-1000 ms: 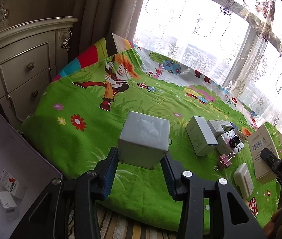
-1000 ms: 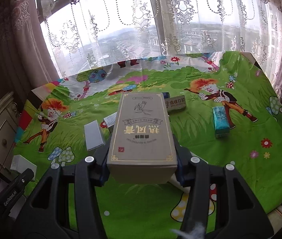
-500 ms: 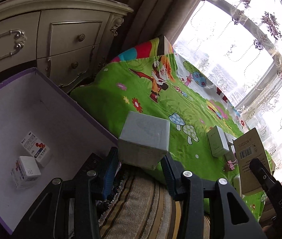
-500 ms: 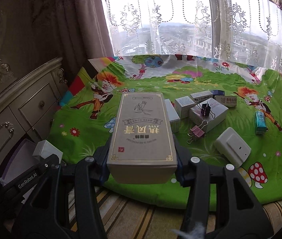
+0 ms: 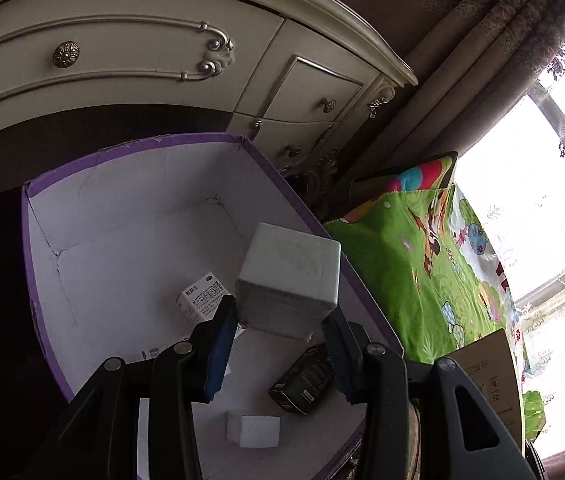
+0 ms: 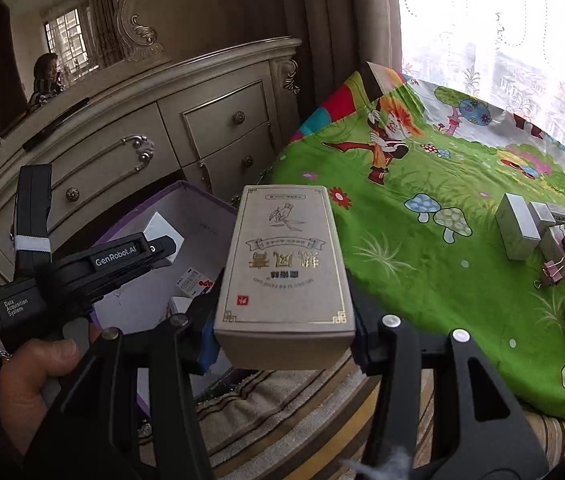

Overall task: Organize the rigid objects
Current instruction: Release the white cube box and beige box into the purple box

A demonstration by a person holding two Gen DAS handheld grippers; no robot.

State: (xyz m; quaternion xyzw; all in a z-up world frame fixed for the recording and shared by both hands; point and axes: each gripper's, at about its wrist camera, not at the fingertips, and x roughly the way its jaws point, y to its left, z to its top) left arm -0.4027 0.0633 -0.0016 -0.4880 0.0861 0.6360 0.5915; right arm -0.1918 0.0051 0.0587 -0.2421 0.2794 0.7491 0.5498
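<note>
We clench the left gripper (image 5: 280, 320) on a white cube-shaped box (image 5: 290, 280), holding it above the open purple-edged storage box (image 5: 130, 184), where a printed white carton (image 5: 202, 296), a black box (image 5: 302, 384) and a small white box (image 5: 253, 431) lie on the floor. Our right gripper (image 6: 282, 328) grasps a long beige gift box (image 6: 284, 264) between the storage box and the green cartoon sheet (image 6: 422, 248), where more small boxes (image 6: 538, 228) and binder clips (image 6: 550, 274) remain

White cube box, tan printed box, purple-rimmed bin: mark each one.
white cube box (image 5: 290, 276), left wrist view, top face
tan printed box (image 6: 284, 256), right wrist view, printed top face
purple-rimmed bin (image 5: 130, 148), left wrist view, far rim
</note>
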